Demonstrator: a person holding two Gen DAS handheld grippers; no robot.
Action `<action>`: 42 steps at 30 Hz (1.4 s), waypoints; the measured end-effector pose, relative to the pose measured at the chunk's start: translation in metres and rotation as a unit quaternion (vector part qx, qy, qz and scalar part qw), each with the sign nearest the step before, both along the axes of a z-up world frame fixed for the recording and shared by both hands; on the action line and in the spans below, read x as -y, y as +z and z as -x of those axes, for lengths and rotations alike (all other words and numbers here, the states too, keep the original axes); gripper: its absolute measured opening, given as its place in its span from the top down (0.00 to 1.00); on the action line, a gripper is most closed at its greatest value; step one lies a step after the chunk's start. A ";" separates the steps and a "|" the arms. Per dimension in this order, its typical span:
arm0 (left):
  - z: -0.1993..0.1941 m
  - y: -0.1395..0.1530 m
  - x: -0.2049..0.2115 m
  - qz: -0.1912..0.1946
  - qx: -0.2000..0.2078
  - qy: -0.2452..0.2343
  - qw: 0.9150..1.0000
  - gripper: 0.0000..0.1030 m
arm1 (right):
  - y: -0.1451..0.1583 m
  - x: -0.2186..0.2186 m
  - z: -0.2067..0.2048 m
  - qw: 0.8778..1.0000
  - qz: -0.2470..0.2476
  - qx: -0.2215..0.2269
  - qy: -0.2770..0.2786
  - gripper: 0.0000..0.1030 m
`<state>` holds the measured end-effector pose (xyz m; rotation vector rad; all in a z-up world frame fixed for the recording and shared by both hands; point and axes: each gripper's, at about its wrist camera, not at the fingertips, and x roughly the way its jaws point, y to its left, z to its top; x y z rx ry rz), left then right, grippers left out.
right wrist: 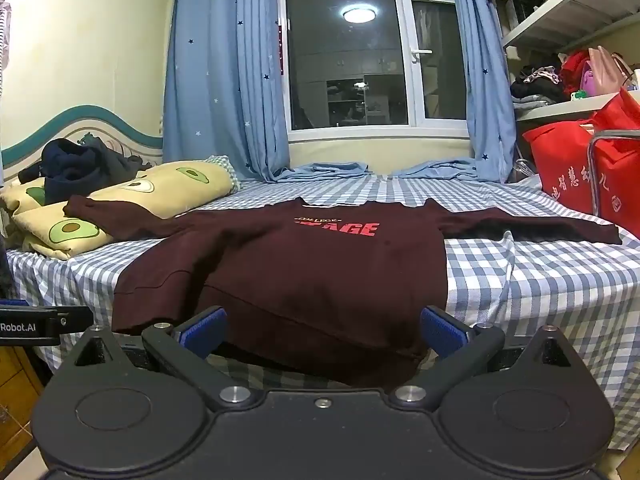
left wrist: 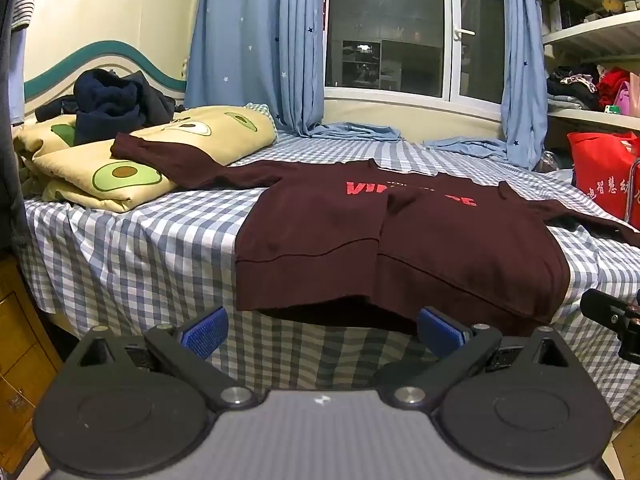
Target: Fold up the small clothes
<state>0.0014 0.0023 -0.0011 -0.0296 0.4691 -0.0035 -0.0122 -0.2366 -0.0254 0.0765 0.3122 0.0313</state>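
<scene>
A dark maroon sweatshirt (left wrist: 400, 232) with red lettering lies face up on the checked bed, sleeves spread wide, hem hanging over the near edge. It also shows in the right wrist view (right wrist: 312, 272). Its left sleeve (left wrist: 160, 152) rests on the avocado-print quilt. A crease runs down its front. My left gripper (left wrist: 322, 330) is open and empty just below the hem. My right gripper (right wrist: 322, 330) is open and empty in front of the hem's right part. Each gripper's edge shows in the other's view.
A folded avocado-print quilt (left wrist: 132, 168) with dark clothes (left wrist: 112, 100) on it lies at the bed's left. A red bag (right wrist: 580, 168) stands at the right by shelves. Blue curtains (right wrist: 224, 80) and a window are behind. A wooden cabinet (left wrist: 16, 340) is at left.
</scene>
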 end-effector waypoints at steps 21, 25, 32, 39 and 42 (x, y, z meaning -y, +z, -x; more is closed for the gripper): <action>-0.002 -0.001 0.000 -0.006 -0.001 -0.002 1.000 0.01 | -0.001 0.002 -0.002 1.000 0.000 -0.002 -0.008 0.00; -0.002 -0.001 0.000 -0.006 -0.002 -0.001 1.000 0.01 | -0.001 0.001 -0.002 1.000 0.002 -0.002 -0.008 0.00; -0.001 -0.002 0.000 -0.005 -0.003 0.000 1.000 0.01 | -0.002 0.001 -0.002 1.000 0.002 -0.002 -0.008 0.00; 0.000 -0.004 -0.002 -0.003 -0.004 0.001 1.000 0.01 | -0.003 0.001 -0.002 1.000 0.004 -0.005 -0.012 0.00; 0.001 -0.004 -0.002 -0.001 -0.004 0.000 1.000 0.01 | -0.003 0.000 0.000 1.000 0.006 -0.005 -0.012 0.00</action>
